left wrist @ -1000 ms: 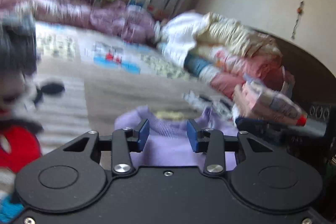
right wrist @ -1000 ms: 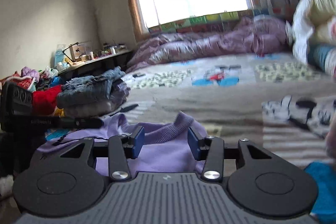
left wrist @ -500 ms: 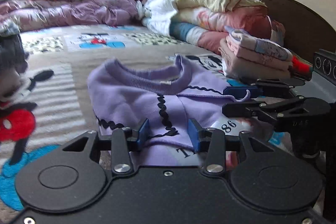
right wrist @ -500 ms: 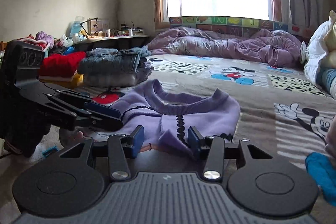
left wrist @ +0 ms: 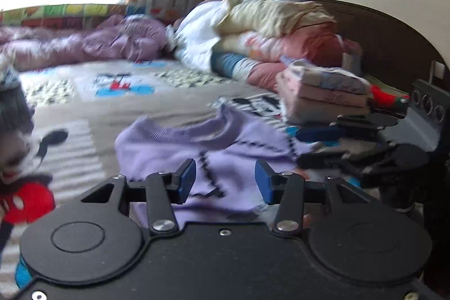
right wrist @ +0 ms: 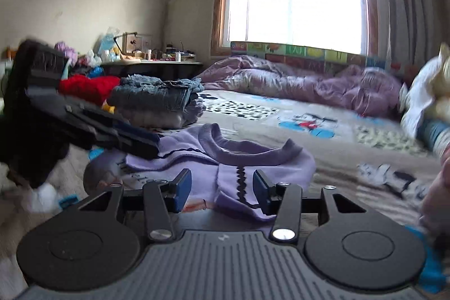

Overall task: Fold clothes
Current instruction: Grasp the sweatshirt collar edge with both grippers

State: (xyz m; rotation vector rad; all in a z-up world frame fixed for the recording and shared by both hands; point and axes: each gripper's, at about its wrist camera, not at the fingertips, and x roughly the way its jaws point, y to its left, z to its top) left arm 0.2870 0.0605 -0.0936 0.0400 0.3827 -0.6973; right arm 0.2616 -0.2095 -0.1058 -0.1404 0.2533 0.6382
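Purple sweater lying on bed between both tools

The purple sweater (left wrist: 213,148) is lying flat on the bed (left wrist: 84,108). The left tool (left wrist: 225,182), jaws just widening, and the right tool (right wrist: 222,187) are both standing spread over cloth, pinching nothing.

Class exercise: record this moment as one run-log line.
stage: sweater fold | lilac sweater: on bed | left gripper: jaws just opening, nothing pinched | right gripper: jaws open, nothing pinched
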